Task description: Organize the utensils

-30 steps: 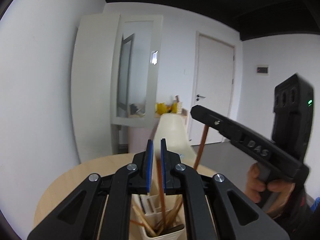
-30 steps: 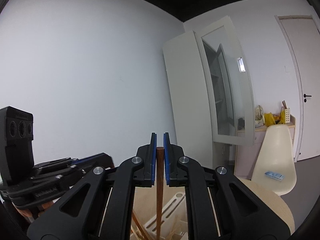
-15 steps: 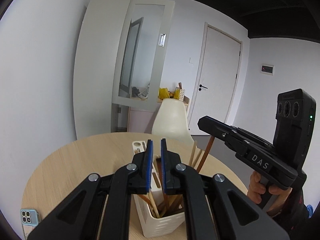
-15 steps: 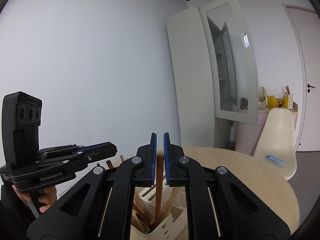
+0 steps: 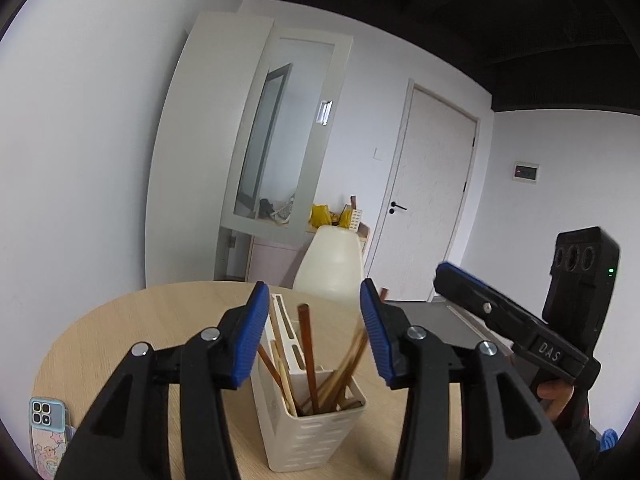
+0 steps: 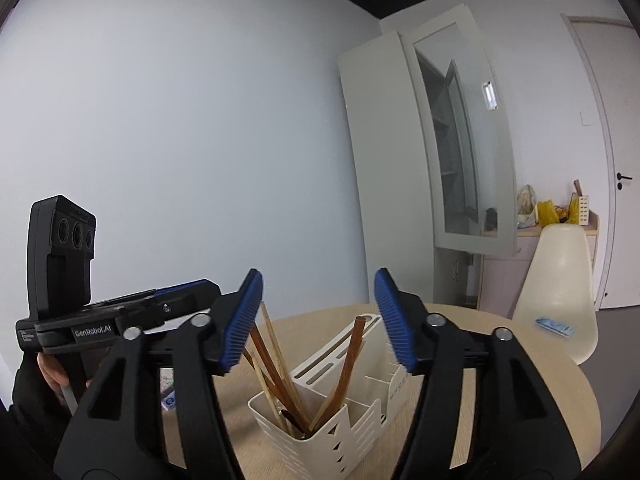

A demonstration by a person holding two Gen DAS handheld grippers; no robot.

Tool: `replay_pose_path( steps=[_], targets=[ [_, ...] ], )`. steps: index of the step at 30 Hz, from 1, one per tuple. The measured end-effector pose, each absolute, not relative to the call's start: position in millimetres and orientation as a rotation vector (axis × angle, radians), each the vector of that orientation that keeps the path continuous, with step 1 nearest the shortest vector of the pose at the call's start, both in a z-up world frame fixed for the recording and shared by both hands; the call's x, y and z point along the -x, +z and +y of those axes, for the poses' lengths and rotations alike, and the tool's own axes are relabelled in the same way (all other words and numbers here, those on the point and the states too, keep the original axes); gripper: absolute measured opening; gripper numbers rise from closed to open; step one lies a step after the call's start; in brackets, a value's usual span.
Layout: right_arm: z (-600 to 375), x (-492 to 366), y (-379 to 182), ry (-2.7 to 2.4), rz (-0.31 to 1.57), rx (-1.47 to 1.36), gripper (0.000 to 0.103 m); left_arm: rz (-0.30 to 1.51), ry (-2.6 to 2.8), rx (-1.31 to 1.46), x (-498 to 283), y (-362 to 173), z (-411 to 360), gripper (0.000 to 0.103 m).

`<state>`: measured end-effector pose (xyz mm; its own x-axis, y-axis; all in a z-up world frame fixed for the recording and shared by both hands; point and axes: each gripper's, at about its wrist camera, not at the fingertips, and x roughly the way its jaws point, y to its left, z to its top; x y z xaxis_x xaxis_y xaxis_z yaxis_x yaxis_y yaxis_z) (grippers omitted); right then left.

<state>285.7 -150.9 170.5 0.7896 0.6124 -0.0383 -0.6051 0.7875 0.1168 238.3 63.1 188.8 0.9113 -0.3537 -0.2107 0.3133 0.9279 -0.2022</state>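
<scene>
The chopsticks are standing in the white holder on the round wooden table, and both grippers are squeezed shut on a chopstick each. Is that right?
Not quite. The chopsticks do stand in the white holder on the round wooden table, but neither gripper is shut. The left gripper and right gripper have just been opening and grip nothing, as each wrist view shows.

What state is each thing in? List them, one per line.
Left hand-held gripper: open, jaws just opened, nothing gripped.
Right hand-held gripper: open, jaws just opened, nothing gripped.
Chopsticks: standing loose in the holder's end compartment, leaning.
Holder: upright on the table.
Table: holds the holder and a phone.
Phone: lying flat at the table's edge.
Cabinet door: ajar.
Room door: shut.
</scene>
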Motion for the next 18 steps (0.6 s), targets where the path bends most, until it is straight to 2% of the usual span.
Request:
replay_pose_path(
  steps=[1, 3, 4, 7, 9, 18],
  targets=[
    [-154, -282, 169, 0.66, 0.086, -0.111, 0.068, 0.244, -0.339, 0.155, -233, 188, 62, 0.054],
    [-159, -270, 165, 0.68, 0.093, -0.122, 0.078, 0.228, -0.32, 0.123, -220, 186, 60, 0.073],
    [-162, -264, 164, 0.675, 0.089, -0.121, 0.085, 0.227, -0.293, 0.093, -213, 185, 56, 0.077],
    [-168, -246, 162, 0.656, 0.069, -0.094, 0.095, 0.221, -0.26, 0.054, -196, 181, 52, 0.089],
    [-171, -240, 160, 0.656, 0.077, -0.088, 0.095, 0.216, -0.254, 0.062, -185, 178, 51, 0.098],
    [-184, -209, 138, 0.622, 0.103, -0.04, 0.095, 0.299, -0.2, 0.022, -170, 163, 38, 0.098]
  ],
)
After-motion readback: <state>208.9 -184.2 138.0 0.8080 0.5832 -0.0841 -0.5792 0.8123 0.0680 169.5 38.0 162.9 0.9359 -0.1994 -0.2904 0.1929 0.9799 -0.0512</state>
